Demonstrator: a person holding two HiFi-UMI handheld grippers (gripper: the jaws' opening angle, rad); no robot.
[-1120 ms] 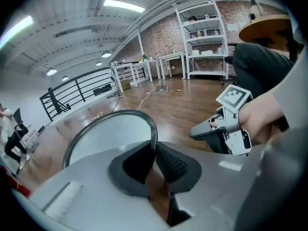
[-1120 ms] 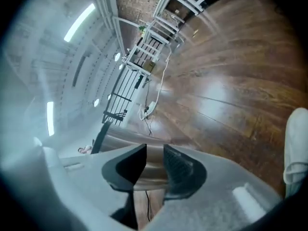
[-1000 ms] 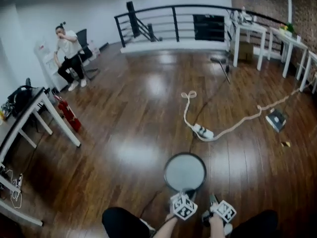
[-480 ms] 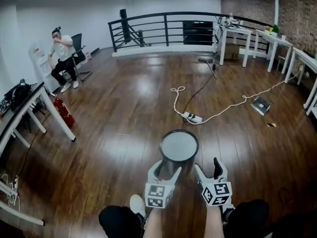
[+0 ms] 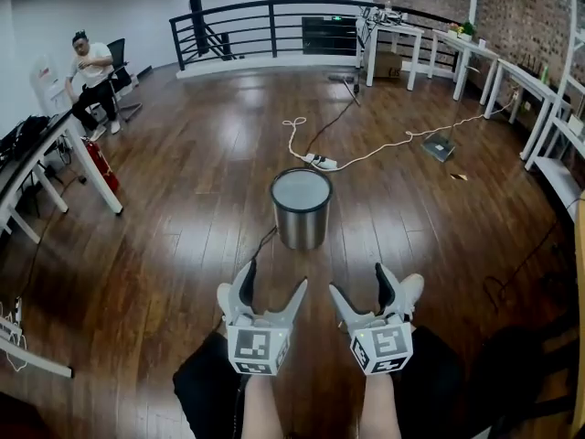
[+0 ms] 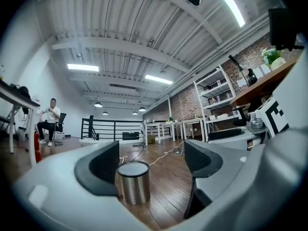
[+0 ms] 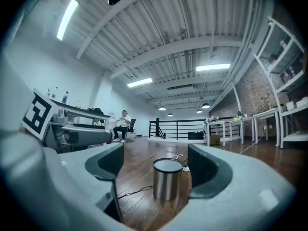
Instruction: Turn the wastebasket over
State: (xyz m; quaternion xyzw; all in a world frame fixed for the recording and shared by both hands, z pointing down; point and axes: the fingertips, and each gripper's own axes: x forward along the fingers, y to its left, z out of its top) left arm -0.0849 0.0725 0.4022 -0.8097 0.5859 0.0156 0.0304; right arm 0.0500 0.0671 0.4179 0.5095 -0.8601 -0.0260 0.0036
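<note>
Claws (image 5: 274, 280) (image 5: 358, 282) just opened off wastebasket (image 5: 301, 213), cord (image 5: 291, 140) beyond

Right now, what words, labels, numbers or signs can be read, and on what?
No readable text anywhere.
Left gripper and right gripper: black-and-white square marker patterns only.
Shiny metal cylindrical wastebasket: no label visible.
Red fire extinguisher: any label too small to read.
</note>
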